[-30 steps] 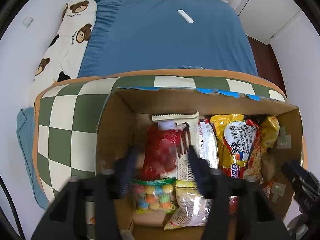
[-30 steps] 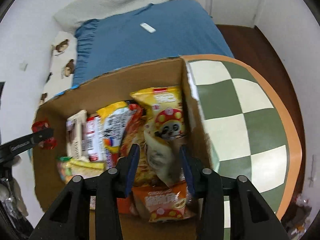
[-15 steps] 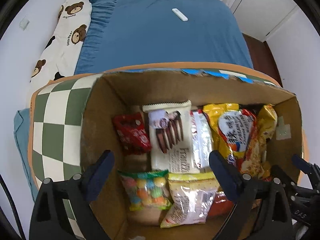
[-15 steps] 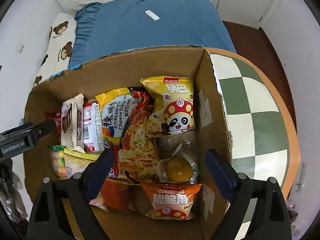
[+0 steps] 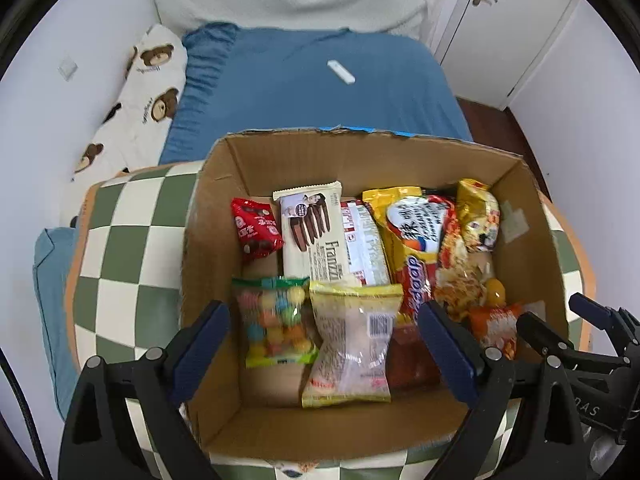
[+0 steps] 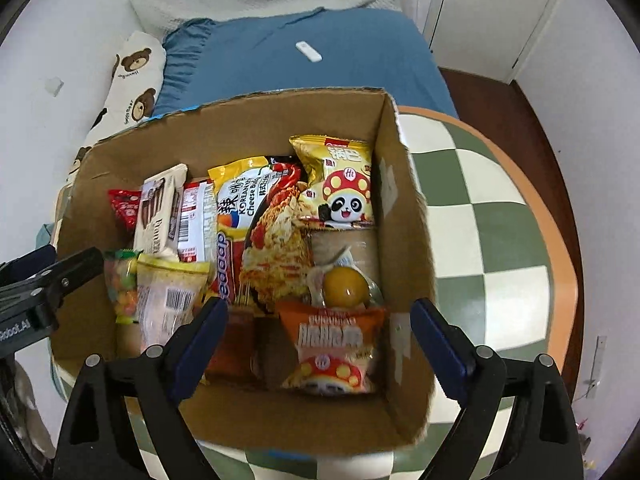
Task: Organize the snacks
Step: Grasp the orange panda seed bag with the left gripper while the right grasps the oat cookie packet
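Cardboard box (image 5: 216, 216) of snacks, "Franzzi" wafer pack (image 5: 314, 232), "KOREAN Cheese" noodles (image 6: 256, 216), left tool (image 5: 324, 344) and right tool (image 6: 320, 340) spread, empty

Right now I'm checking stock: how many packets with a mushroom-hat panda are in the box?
2. The yellow panda packet stands at the far right of the box; the orange panda packet lies at the near right. Others may be buried underneath.

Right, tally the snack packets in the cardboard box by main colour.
Red: 2, small red packet, dark red packet
White: 2, wafer packet, barcode packet
Yellow or gold: 2, noodle packet, panda packet
Orange: 1, orange packet
See-through: 3, candy bag, yellow-trimmed bag, yellow-ball pouch
Total: 10 that can be told apart
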Demonstrator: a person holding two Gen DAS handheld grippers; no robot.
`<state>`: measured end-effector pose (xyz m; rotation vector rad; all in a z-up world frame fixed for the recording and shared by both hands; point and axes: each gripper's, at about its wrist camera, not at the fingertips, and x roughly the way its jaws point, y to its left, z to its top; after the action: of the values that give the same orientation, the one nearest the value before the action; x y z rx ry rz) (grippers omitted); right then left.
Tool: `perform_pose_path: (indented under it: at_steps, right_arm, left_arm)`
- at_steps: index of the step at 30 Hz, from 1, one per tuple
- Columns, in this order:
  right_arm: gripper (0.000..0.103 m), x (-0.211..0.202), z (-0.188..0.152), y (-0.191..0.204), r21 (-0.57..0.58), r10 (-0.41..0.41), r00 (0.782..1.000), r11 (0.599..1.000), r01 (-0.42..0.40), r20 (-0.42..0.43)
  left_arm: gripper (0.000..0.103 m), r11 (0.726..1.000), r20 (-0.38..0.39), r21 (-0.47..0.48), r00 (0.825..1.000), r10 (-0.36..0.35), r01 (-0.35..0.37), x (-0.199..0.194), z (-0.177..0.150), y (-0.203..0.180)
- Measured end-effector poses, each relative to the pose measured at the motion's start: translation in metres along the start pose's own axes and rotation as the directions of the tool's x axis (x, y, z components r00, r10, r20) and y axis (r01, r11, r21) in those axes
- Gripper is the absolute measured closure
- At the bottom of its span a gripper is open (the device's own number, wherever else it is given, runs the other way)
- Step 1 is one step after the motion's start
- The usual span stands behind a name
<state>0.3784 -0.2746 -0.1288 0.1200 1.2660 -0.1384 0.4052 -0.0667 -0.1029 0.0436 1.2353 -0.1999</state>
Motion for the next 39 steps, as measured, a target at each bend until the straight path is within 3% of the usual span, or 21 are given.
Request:
perform_pose_path:
  at_steps: [9, 16, 22, 26, 30, 35, 39]
  right_arm:
    - [0.008, -0.057, -0.049, -0.002, -0.008, -0.007, 0.992, 1.0, 0.009, 0.127]
    - [0.008, -0.1, -0.088, -0.001, 0.007, 0.012, 0.975, 1.0, -0.014, 0.22]
    - [0.008, -0.12, -0.118, -0.001, 0.037, 0.046, 0.963, 0.998, -0.058, 0.266]
    - [0.008, -0.108, -0.136, 0.009, 0.019, 0.137, 0.958, 0.989, -0.146, 0.251]
    - [0.008, -0.08, -0.149, 0.042, -0.074, 0.215, 0.961, 0.976, -0.205, 0.176]
    - [0.008, -0.027, -0.165, 0.108, -0.235, 0.27, 0.959, 0.941, -0.243, 0.087]
    - [0.008, 0.017, -0.17, 0.158, -0.347, 0.273, 0.962, 0.904, -0.251, 0.016]
  left_arm:
    - [0.006, 1.0, 0.114, 0.009, 0.993, 0.023, -0.024, -0.051, -0.056, -0.01]
    - [0.006, 0.997, 0.226, -0.025, 0.972, 0.071, -0.067, -0.088, -0.095, -0.01]
    - [0.006, 0.994, 0.271, -0.045, 0.957, 0.104, -0.096, -0.101, -0.122, -0.007]
    - [0.006, 0.99, 0.251, -0.07, 0.958, 0.137, -0.123, -0.09, -0.145, 0.013]
    - [0.006, 0.972, 0.201, -0.079, 0.952, 0.232, -0.22, -0.064, -0.17, 0.046]
    - [0.006, 0.934, 0.101, -0.079, 0.929, 0.355, -0.348, -0.022, -0.191, 0.098]
    - [0.006, 0.901, 0.046, -0.045, 0.9, 0.433, -0.431, 0.003, -0.2, 0.128]
